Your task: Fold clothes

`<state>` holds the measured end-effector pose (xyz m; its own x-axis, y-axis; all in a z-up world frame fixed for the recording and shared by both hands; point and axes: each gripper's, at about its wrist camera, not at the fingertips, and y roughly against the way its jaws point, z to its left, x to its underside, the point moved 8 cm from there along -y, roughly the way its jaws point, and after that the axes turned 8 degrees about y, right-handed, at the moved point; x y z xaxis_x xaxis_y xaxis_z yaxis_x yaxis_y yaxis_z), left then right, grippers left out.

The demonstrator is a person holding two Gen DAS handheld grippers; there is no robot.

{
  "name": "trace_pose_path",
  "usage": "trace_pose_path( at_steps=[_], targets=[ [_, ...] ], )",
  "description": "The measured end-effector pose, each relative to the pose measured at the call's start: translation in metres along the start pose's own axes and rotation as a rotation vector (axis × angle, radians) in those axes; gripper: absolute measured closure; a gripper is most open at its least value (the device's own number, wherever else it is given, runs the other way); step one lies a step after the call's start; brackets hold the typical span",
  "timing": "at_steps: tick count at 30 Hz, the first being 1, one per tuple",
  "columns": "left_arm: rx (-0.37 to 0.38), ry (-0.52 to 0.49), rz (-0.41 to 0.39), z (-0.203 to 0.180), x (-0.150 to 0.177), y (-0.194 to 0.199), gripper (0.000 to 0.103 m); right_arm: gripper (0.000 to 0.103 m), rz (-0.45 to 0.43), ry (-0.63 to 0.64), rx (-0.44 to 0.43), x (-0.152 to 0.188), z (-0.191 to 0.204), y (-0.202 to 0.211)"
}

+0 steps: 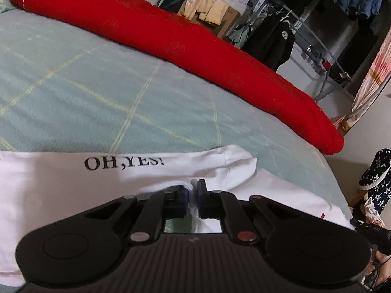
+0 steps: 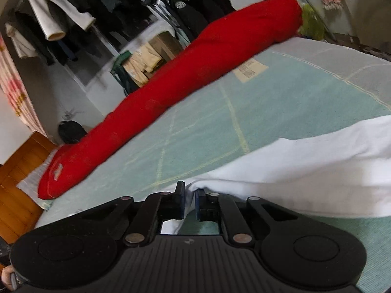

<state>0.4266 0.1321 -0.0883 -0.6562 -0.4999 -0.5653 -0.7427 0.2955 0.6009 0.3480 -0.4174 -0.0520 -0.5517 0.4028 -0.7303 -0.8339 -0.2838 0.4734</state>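
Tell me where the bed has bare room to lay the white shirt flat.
The free patch is the green checked blanket, between the white shirt and the long red bolster along the far edge. It is crowded near both grippers, left and right, each pinching shirt fabric.

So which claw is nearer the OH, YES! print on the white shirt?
Left. The left claw pinches the white shirt just below the print. The right claw grips plain fabric, no print in its view.

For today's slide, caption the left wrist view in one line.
Left gripper pinches a white "OH, YES!" shirt on a green bedspread.
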Motion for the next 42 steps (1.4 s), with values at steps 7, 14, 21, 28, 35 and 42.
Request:
trace_pose_path(
  at_steps=[7, 14, 21, 28, 35, 42],
  targets=[
    [-0.067, -0.047, 0.091, 0.003, 0.024, -0.002, 0.093, 0.079, 0.102, -0.052, 0.039, 0.030, -0.013, -0.003],
    [-0.100, -0.325, 0.166, -0.032, 0.073, 0.059, 0.080, 0.038, 0.151, 0.161, 0.044, 0.041, 0.044, 0.059],
    [-0.061, -0.717, 0.147, -0.102, 0.153, 0.077, 0.062, 0.019, 0.269, 0.556, -0.043, 0.106, 0.164, 0.074],
    [-0.100, -0.735, 0.177, -0.072, 0.204, 0.106, 0.053, 0.012, 0.360, 0.698, -0.001, 0.185, 0.179, 0.073],
    [-0.133, -0.708, 0.184, -0.042, 0.226, 0.162, 0.045, 0.000, 0.401, 0.709, 0.046, 0.217, 0.145, 0.142],
    [-0.037, -0.866, 0.051, -0.112, 0.225, 0.140, 0.041, 0.000, 0.289, 0.801, -0.004, 0.205, 0.205, 0.134]
  ],
)
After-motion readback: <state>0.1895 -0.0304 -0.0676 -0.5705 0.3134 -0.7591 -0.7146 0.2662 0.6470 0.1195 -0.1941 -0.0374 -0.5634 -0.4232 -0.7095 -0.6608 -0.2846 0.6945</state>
